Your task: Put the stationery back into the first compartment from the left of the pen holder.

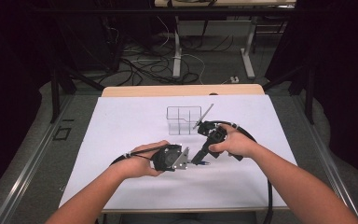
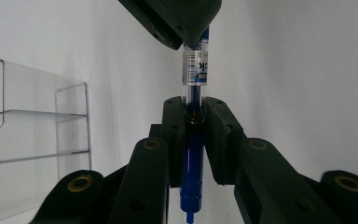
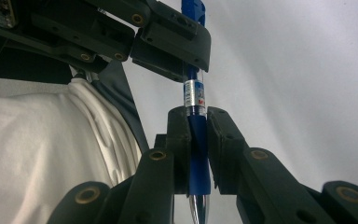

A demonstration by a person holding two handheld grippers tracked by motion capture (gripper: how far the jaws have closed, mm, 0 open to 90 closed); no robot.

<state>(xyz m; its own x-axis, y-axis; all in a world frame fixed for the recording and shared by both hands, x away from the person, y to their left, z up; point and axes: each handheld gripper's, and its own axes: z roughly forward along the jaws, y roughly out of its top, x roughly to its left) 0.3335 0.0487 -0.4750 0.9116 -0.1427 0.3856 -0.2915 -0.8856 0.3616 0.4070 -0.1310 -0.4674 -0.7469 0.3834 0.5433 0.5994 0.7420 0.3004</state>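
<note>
Blue pen (image 2: 194,140) held between both grippers just above the white table (image 1: 121,140), near the person's edge. Left gripper (image 2: 194,116) clamped on the pen near its clicker end, pads pressing the barrel from either side. Right gripper (image 3: 198,135) clamped on the blue grip section, metal tip toward its camera. Both sets of jaws close together on the same pen, seen end to end in the high view (image 1: 193,156).

Risks, as judged from here: bending or snapping of the barrel if the two hands pull or twist out of line, both clamps being rigid. Slip of the smooth clear section through the pads if either grip loosens too soon, dropping the pen to the table. Knocking of the clear organiser (image 1: 184,120) or the grey pen (image 1: 204,115) leaning at it, should the right hand swing forward carelessly.

Appearance of the pen: slim, retractable; dark blue grip, transparent mid-barrel with a printed label and blue ink tube inside, blue clicker, silver cone at the writing end. Smooth, hard, light; prone to rolling if released flat.
</note>
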